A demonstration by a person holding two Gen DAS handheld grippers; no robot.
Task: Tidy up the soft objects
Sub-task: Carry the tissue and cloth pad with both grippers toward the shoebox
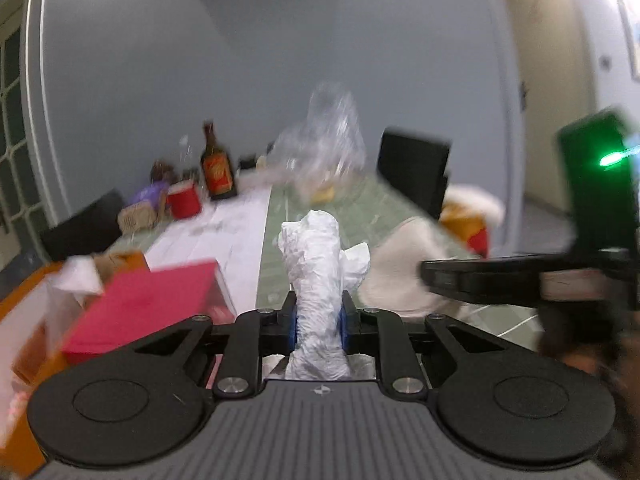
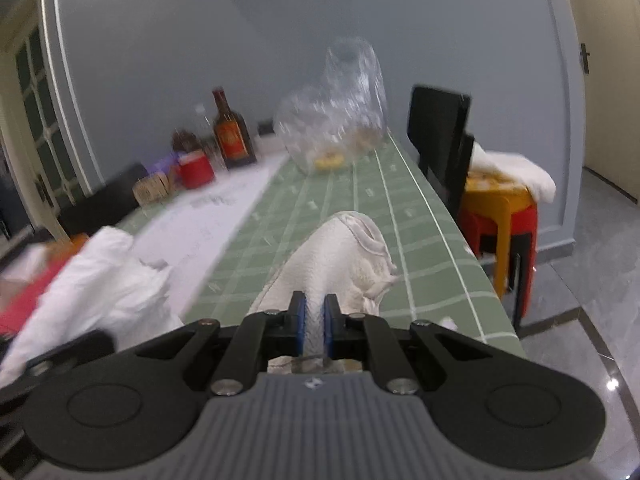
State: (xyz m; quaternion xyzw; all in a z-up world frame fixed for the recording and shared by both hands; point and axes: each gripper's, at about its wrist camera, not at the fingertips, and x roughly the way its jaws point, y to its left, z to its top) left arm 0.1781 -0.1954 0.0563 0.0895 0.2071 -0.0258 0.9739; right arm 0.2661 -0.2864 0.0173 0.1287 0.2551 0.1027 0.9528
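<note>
One left gripper [image 1: 319, 320], blue pads pinching a crumpled white plastic bag [image 1: 316, 276], bunched into an upright roll, held over the near table [image 1: 276, 240].

One right gripper [image 2: 315, 320], jaws nearly together, clamping a fold of cream textured cloth [image 2: 340, 252] that lies humped on the green checked tablecloth [image 2: 420, 240].

One clear bag [image 2: 340, 112], far.

One brown bottle [image 2: 230, 132], far left.

One red cup [image 2: 196, 170], far left.
</note>
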